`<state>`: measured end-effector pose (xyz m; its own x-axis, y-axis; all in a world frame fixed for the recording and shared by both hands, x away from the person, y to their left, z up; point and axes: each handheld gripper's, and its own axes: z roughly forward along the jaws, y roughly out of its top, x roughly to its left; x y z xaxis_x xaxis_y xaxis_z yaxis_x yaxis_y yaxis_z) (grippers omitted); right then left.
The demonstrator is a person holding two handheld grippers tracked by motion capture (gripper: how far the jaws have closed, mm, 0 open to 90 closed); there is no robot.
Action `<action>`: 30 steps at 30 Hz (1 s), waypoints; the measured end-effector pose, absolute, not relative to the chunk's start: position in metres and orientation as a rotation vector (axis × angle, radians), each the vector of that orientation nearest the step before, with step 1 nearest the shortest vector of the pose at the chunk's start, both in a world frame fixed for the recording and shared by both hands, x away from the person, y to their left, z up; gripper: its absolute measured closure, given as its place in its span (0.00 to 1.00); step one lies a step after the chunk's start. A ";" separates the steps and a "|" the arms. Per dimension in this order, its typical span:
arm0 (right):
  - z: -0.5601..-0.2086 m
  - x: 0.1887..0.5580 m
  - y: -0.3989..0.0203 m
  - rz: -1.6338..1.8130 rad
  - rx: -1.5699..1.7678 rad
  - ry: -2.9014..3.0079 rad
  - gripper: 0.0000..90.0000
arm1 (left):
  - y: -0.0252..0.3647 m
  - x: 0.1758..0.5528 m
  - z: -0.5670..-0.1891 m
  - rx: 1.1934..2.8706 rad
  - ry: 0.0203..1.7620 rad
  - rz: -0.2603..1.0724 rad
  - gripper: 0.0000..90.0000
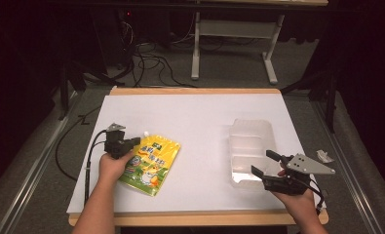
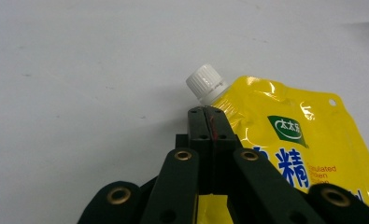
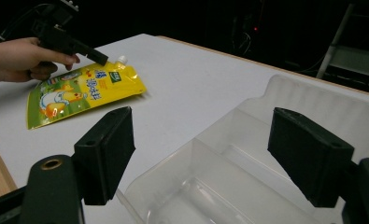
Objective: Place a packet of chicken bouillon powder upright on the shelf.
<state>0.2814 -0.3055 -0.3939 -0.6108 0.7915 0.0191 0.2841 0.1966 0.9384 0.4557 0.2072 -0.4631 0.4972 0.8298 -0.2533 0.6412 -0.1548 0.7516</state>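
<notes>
**A:** What is the left gripper (image 2: 205, 114) doing?

**B:** Its two black jaws are clenched flat together on the top edge of the yellow pouch (image 1: 148, 165), just below the ribbed white cap (image 2: 204, 82). The glossy, crinkled film runs back beneath the jaws and out to their right.

**A:** And where does the pouch lie?

**B:** Flat on the smooth white table (image 1: 195, 117), with its spout corner at the fingertips and its printed face up.

**A:** The right gripper (image 3: 217, 156)?

**B:** Released, jaws spread wide, with nothing pinched. Its matte, blocky pads (image 3: 108, 150) stand either side of the near end of a clear plastic tray (image 3: 247, 154), a rounded, ridged rectangle; whether they touch its rim I cannot tell.
</notes>
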 end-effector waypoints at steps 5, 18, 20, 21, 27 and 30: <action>-0.392 0.281 -0.305 1.415 0.992 1.994 0.26 | 0.206 0.442 -0.453 1.850 1.182 0.335 1.00; -0.391 0.275 -0.291 1.430 0.947 2.014 0.27 | 0.217 0.389 -0.421 1.711 1.103 0.541 1.00; -0.391 0.274 -0.288 1.425 0.932 2.018 0.27 | 0.218 0.381 -0.417 1.703 1.089 0.566 1.00; -0.391 0.274 -0.286 1.423 0.932 2.022 0.27 | 0.220 0.377 -0.415 1.698 1.082 0.577 1.00; -0.391 0.271 -0.268 1.466 0.914 2.063 0.27 | 0.230 0.356 -0.406 1.662 1.049 0.598 1.00; -0.390 0.271 -0.253 1.500 0.917 2.079 0.26 | 0.234 0.347 -0.403 1.641 1.016 0.599 1.00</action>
